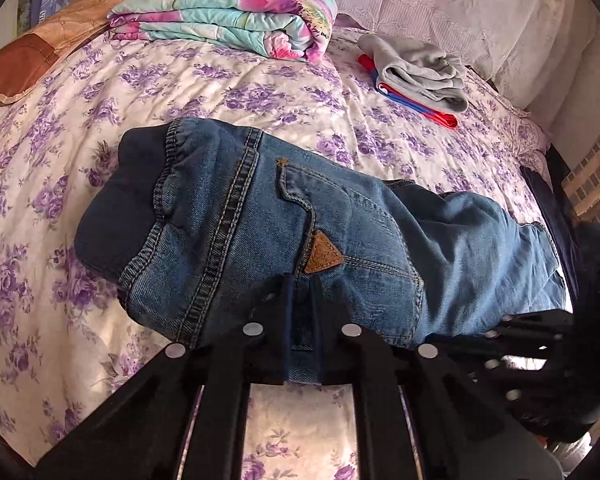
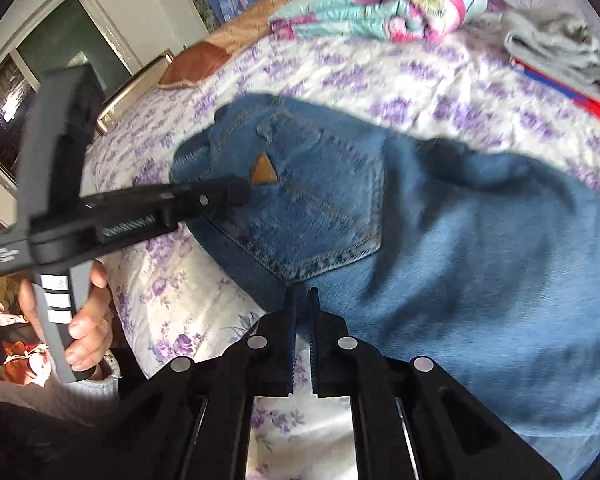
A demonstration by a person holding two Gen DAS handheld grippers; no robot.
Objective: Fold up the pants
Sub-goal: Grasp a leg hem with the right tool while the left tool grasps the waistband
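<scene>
Pinching jeans (image 1: 284, 216) edge — left gripper (image 1: 302, 280); right gripper (image 2: 303, 300) likely clamped too — blurred.

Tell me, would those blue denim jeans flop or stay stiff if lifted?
Probably floppy: the blue denim jeans already wrinkle and sag across the floral bedsheet. The left gripper pinches an edge, so the rest would likely drape.
</scene>
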